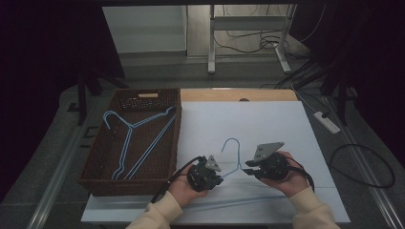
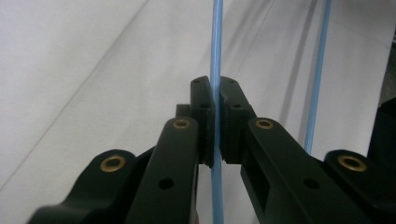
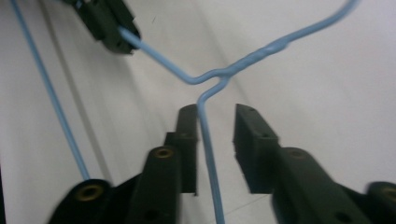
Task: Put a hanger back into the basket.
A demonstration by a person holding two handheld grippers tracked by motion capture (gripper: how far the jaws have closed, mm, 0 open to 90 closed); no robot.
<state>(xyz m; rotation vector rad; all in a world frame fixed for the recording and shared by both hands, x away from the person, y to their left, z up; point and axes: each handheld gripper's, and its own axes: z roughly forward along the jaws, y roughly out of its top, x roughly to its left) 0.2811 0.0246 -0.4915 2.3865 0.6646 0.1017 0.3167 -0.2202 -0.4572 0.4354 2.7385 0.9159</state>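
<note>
On the near bench, left gripper pinches the hanger, right gripper is open around it; two already sit in the basket.

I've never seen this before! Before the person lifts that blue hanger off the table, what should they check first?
1. Left gripper shut on the hanger wire: ok.
2. Right gripper closed on the wire: not ok, fingers apart, wire between them.
3. Hanger free of other things: ok.
4. Basket has room: ok, two hangers lie inside.
5. Left grip firm enough to lift: cannot tell.
</note>
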